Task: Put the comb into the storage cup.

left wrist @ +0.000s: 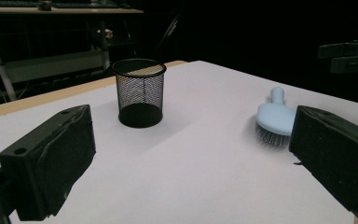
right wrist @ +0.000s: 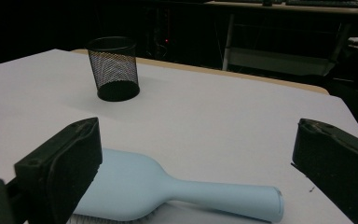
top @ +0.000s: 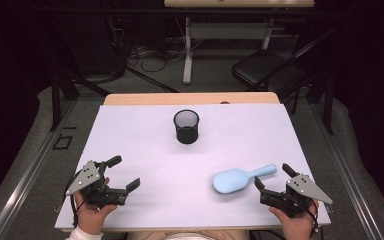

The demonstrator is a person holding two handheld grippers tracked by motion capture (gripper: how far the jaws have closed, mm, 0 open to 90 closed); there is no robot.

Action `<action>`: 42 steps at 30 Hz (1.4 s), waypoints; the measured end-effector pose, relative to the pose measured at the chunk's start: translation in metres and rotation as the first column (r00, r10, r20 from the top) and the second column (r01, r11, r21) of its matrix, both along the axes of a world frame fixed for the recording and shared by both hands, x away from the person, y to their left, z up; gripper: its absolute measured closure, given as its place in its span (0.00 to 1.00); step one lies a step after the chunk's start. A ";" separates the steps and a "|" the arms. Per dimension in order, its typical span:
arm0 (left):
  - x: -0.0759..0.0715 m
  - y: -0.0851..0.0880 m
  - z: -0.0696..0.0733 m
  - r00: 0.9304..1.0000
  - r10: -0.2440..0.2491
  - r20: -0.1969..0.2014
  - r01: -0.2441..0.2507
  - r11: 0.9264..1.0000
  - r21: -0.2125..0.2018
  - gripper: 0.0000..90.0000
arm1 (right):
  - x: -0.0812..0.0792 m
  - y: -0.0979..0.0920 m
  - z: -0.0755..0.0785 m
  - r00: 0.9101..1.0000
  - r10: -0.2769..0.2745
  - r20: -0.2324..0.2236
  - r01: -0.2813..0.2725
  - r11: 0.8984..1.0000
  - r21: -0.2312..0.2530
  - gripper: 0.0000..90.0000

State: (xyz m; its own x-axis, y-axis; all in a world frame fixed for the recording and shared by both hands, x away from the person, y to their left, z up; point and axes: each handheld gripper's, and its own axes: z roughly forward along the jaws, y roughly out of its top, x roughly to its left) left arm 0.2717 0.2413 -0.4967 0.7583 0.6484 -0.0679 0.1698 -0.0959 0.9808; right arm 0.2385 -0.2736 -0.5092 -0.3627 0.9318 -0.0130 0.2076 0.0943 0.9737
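The brush (top: 240,178) lies bristles down on the white surface (top: 145,145) at the lower right of the high view, just left of the right gripper (top: 271,176), whose 2 jaws stand spread and empty. Its long axis runs from lower left to upper right, the handle end pointing toward those jaws. The left gripper (top: 123,172), also spread and empty, sits well apart at lower left. The mesh cup (top: 186,126) stands upright at upper centre.
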 end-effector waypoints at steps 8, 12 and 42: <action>0.004 -0.001 -0.002 1.000 0.003 -0.008 -0.003 1.000 -0.010 0.00 | 0.004 -0.004 0.000 0.999 -0.011 -0.052 0.011 1.000 0.008 0.03; 0.005 -0.001 -0.003 1.000 0.003 -0.016 -0.003 1.000 -0.001 0.00 | 0.004 -0.008 0.002 0.998 -0.034 -0.049 0.035 0.999 0.013 0.07; -0.001 0.005 -0.004 0.999 0.005 -0.036 -0.005 1.000 -0.006 0.00 | 0.044 -0.022 0.012 0.984 -0.090 -0.152 0.084 0.995 -0.044 0.40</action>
State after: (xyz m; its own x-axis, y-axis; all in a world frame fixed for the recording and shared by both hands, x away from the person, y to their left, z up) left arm 0.2711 0.2464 -0.5008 0.7519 0.6517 -0.0996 0.2059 -0.0886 0.9746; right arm 0.2830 -0.2952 -0.4974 -0.2804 0.9599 0.0011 0.3631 0.1050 0.9258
